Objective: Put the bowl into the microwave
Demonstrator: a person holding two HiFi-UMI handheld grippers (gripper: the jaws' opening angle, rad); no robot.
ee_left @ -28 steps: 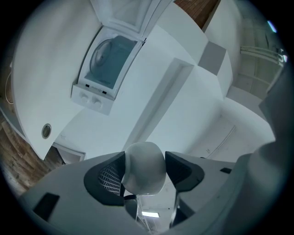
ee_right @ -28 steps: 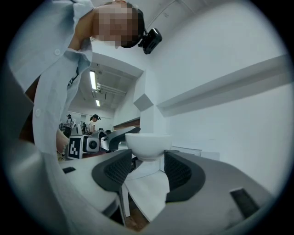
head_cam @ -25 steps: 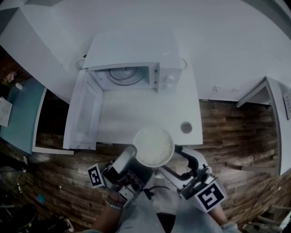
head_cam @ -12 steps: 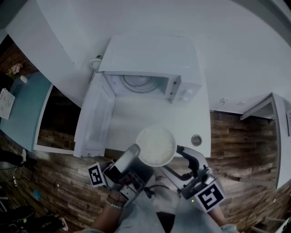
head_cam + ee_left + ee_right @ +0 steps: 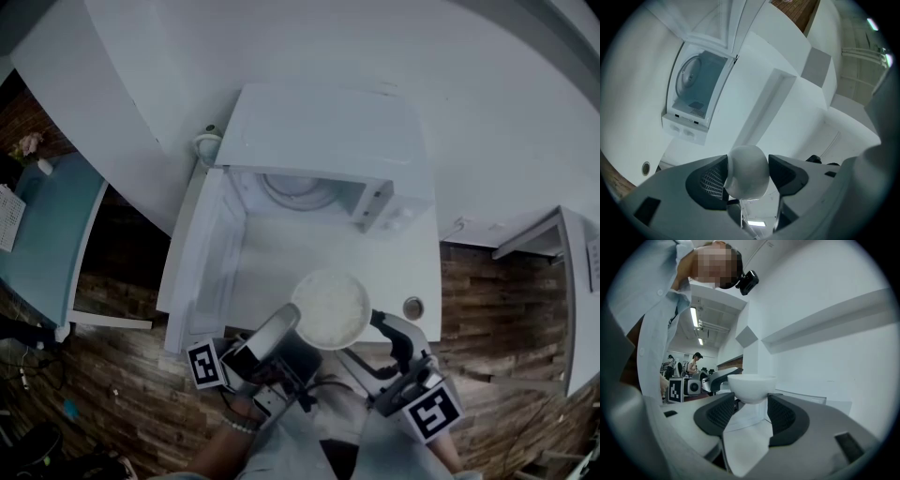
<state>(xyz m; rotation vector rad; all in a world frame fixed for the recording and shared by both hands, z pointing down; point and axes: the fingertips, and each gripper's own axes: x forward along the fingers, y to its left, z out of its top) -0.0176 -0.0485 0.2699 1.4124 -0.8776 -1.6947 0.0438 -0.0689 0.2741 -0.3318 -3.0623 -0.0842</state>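
I have the bowl [image 5: 330, 309] clamped from both sides. In the left gripper view the jaws of the left gripper [image 5: 747, 174] are closed on it, both pads against its rounded wall. In the right gripper view the jaws of the right gripper [image 5: 751, 408] stand at a middling width, with the lower part of the bowl seated between the pads. The bowl is upright and lifted off the counter [image 5: 281, 258], caught between the two sets of jaws.

Compared with a second ago, the grip looks the same: same width, same hold, and the bowl has not tilted. What has changed is what lies ahead of the jaws. Then the bowl hung at the near edge of the counter. Now it is over the counter top, and the microwave [image 5: 323, 131] has drawn noticeably closer to the jaw tips. Its door [image 5: 202, 258] is swung wide open on the left gripper's side. The turntable [image 5: 298, 192] shows inside the cavity, straight ahead of the bowl. A small round fitting [image 5: 412, 307] in the counter, which was ahead of the right jaws before, now sits just beside them on their outer side.
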